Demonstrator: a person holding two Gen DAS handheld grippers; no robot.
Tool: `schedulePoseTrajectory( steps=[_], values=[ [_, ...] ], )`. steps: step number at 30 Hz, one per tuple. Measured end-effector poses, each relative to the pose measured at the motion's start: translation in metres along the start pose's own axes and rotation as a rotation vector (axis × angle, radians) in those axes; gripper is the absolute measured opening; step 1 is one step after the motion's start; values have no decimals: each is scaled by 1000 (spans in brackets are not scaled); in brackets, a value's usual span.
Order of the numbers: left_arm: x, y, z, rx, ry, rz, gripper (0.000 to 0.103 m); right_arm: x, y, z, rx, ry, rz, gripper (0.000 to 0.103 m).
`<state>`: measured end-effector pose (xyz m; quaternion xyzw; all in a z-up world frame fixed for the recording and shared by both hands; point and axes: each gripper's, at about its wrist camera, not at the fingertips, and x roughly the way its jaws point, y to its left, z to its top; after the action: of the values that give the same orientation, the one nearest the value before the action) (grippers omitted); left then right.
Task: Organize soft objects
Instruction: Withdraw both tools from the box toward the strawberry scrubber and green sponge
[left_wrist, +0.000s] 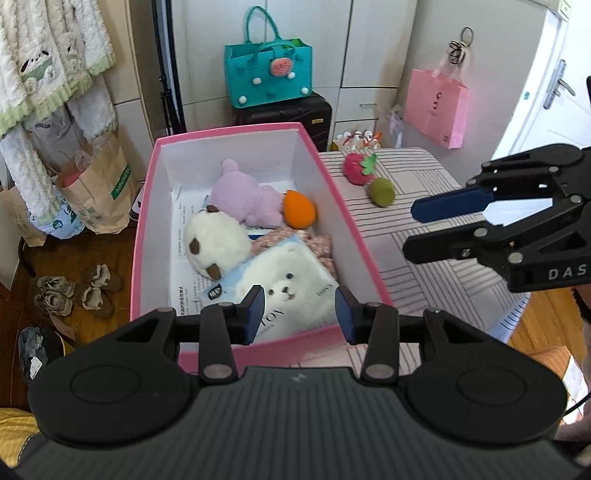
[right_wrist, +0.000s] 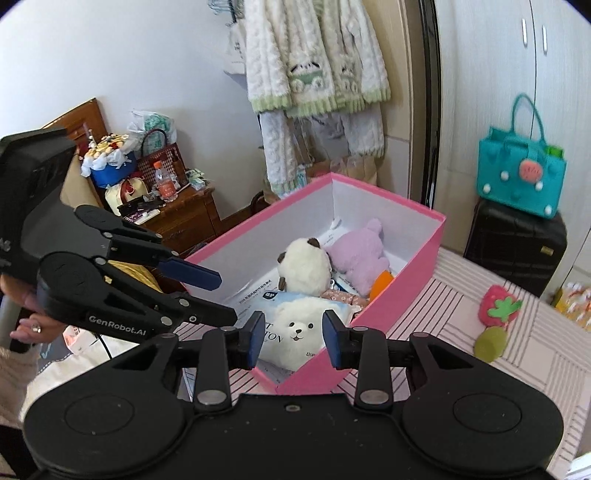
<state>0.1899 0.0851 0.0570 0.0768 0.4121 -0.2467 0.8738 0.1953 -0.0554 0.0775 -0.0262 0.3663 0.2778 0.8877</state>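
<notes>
Pink box (left_wrist: 347, 206) holds plush toys (left_wrist: 218, 240) and bear packet (left_wrist: 291, 284).

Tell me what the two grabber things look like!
Both are black plastic. The left gripper and right gripper have blue pads on jaws moved by linked bars with silver rivets. White letters read "GenRobot.AI" on one and "DAS" on the other.

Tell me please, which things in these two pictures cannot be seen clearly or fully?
- Floral fabric item, left wrist view: mostly covered by the bear-print pack; what it is cannot be told.
- Printed paper on the pink box floor: text too small, toys lie on it.
- Orange toy, right wrist view: half hidden behind the box wall.
- Green toy: its shape is unclear, partly overlapped by the strawberry plush.
</notes>
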Motion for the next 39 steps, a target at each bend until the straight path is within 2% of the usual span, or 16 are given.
schedulePoseTrajectory(
  steps=[10, 15, 19, 26, 31, 35, 39],
  values=[
    [-30, -32, -2, 63, -44, 9, 48, -60, 11, -23, -50, -84, -48, 45],
    [-32, -54, -2, 108, -45, -15, 50, -87, 9, -42, -56, -128, -71, 49],
    [-29, -72, -2, 129, -80, -42, 55, -102, 3, -55, -60, -150, -85, 52],
    [-13, -96, 3, 157, -126, -90, 57, -114, -17, -72, -41, -154, -136, 58],
    [9, -117, 11, 208, -193, -40, 58, -117, -40, -82, -7, -164, -164, 65],
    [30, -129, 22, 221, -185, -50, 58, -115, -64, -87, 53, -190, -158, 68],
    [47, -141, 29, 230, -210, -46, 60, -111, -86, -91, 100, -198, -166, 74]
  ],
)
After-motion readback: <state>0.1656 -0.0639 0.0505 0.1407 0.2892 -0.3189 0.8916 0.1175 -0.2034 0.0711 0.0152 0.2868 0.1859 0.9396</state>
